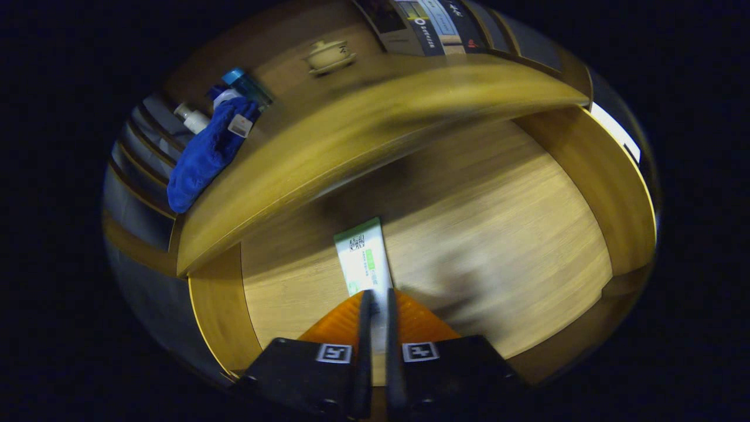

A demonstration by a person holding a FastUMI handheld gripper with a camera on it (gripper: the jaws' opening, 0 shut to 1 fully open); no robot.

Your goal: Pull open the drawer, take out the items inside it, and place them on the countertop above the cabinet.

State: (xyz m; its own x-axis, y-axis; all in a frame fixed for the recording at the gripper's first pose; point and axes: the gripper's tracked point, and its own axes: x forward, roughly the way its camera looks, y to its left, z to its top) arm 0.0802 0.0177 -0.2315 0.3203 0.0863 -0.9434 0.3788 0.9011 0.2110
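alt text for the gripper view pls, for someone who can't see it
The claw is shut on a white and green tube, holding it over the open wooden drawer. Beyond the drawer, the countertop holds a blue cloth, small bottles and a lidded cup.

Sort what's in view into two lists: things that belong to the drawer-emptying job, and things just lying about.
Job: open drawer; white-and-green tube, pinched in the gripper over the drawer; countertop.

Lying about: blue cloth, white bottle, blue-capped bottle, lidded cup, all on the countertop.
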